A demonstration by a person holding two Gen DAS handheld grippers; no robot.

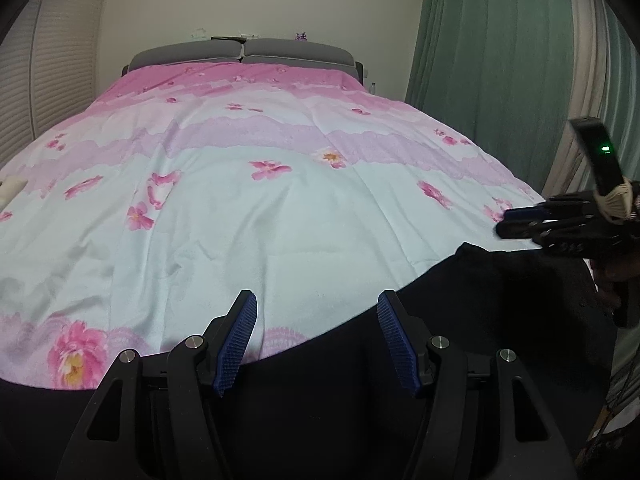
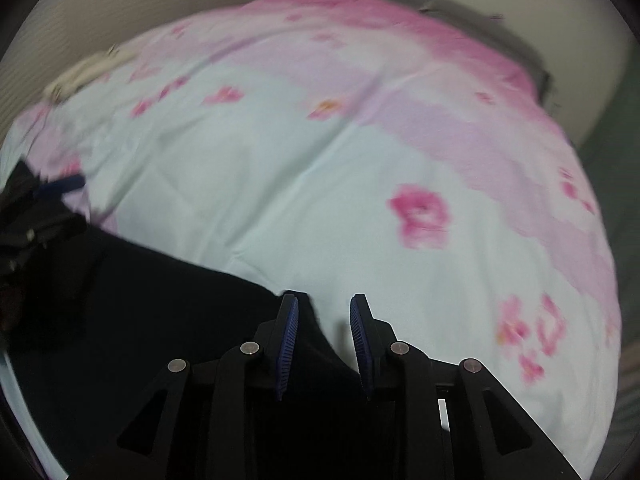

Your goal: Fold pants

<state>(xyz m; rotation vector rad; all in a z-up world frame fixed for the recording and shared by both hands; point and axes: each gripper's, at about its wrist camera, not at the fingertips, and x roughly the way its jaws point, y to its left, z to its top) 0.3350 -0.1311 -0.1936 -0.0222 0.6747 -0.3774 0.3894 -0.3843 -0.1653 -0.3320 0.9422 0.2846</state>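
Observation:
Black pants point(image 1: 460, 312) lie flat on the near edge of a bed with a pink and pale-blue flowered cover point(image 1: 280, 200). My left gripper point(image 1: 316, 304) is open just above the pants' far edge, holding nothing. My right gripper point(image 2: 324, 306) is open over the pants' right corner point(image 2: 296, 296), with black cloth point(image 2: 180, 320) below and between its fingers. In the left wrist view the right gripper point(image 1: 504, 222) shows at the far right above the pants' corner. In the right wrist view, which is blurred, the left gripper point(image 2: 60, 188) shows at the far left.
A grey headboard point(image 1: 244, 54) stands at the far end of the bed. Green curtains point(image 1: 480, 60) hang on the right, a slatted wardrobe door point(image 1: 44, 80) on the left. A small cream-coloured object point(image 1: 10, 188) lies at the bed's left edge.

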